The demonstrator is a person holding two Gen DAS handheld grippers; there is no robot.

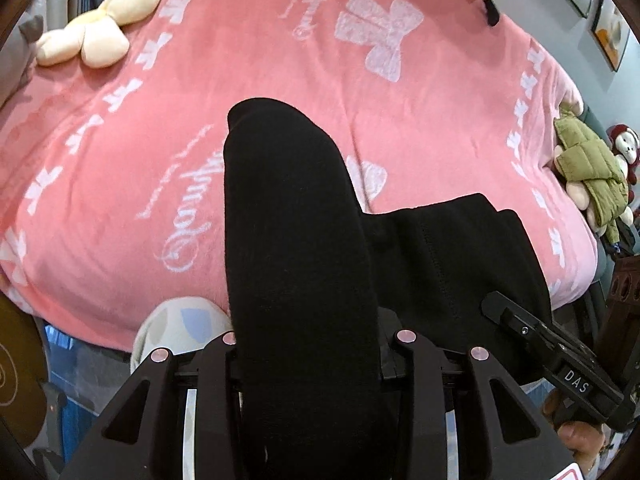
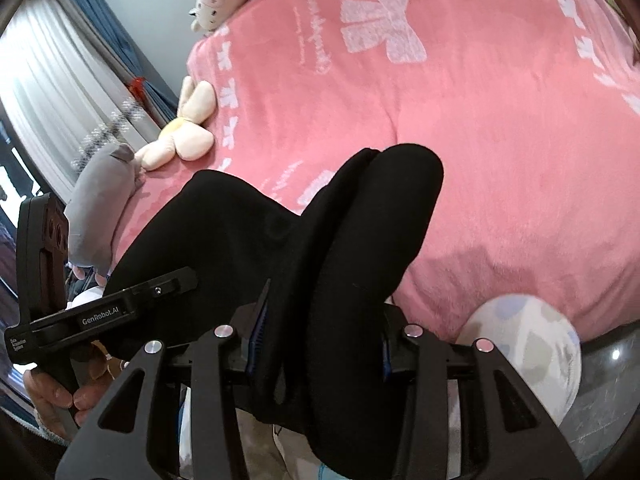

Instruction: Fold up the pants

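The black pants (image 1: 296, 240) hang lifted above the pink blanket, bunched into thick folds. In the left wrist view the cloth runs down between the fingers of my left gripper (image 1: 314, 344), which is shut on the pants; its fingertips are buried in the fabric. My right gripper (image 1: 494, 304) grips the same cloth from the right. In the right wrist view a doubled fold of the pants (image 2: 360, 240) sits between the blue pads (image 2: 256, 336) of my right gripper (image 2: 320, 344), shut on it. The left gripper (image 2: 188, 276) holds the cloth at the left there.
A pink blanket (image 1: 280, 60) with white bows covers the bed. A cream plush toy (image 1: 96, 28) and a grey plush (image 2: 100, 196) lie at its left edge, a green-jacketed toy (image 1: 588, 172) at the right. A person's patterned knee (image 2: 528, 344) is near the bed's front edge.
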